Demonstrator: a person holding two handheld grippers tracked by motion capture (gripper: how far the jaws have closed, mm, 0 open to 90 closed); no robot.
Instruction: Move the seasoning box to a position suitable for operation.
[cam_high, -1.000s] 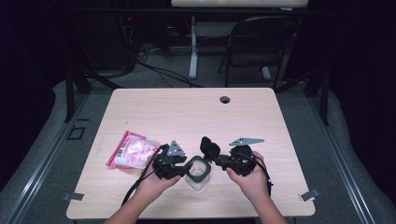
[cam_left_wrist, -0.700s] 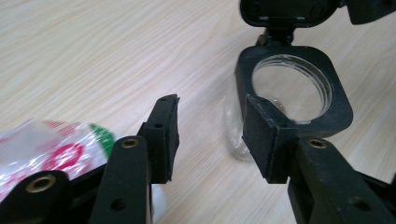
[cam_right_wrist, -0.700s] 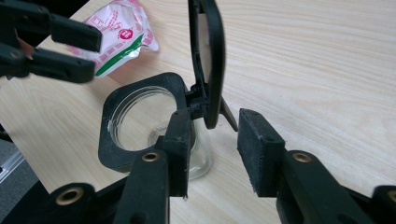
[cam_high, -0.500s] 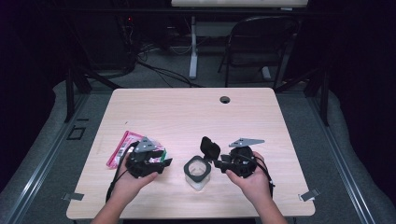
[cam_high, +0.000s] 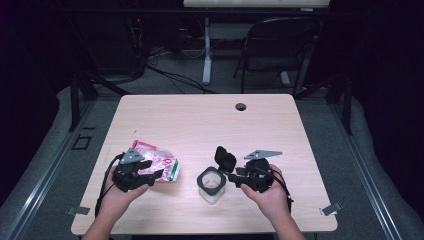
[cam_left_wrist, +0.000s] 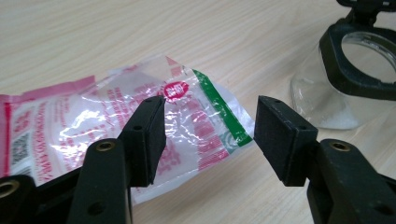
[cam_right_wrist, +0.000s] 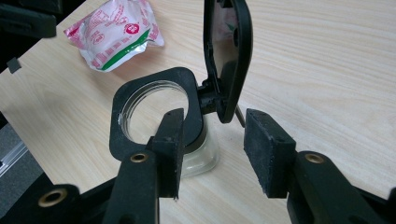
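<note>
Your L gripper (cam_high: 150, 175) fingers, just opening, stand wide over the packet (cam_left_wrist: 140, 112). R gripper (cam_high: 234, 176) fingers, also opening, stand wide by the jar (cam_high: 210, 184), lid (cam_high: 225, 158) up.

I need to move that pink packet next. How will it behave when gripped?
The packet looks like thin crinkled film, so it will likely flop and crumple. Its glossy surface may slip. It seems nearly empty and flat, so probably very light and apt to slide if pushed.

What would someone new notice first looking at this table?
Probably the pink and white plastic bag lying crumpled on the table's left part, just ahead of the open left hand-held gripper. Next, the clear jar near the front middle, its black flip lid standing open, with the right hand-held gripper beside it.
</note>
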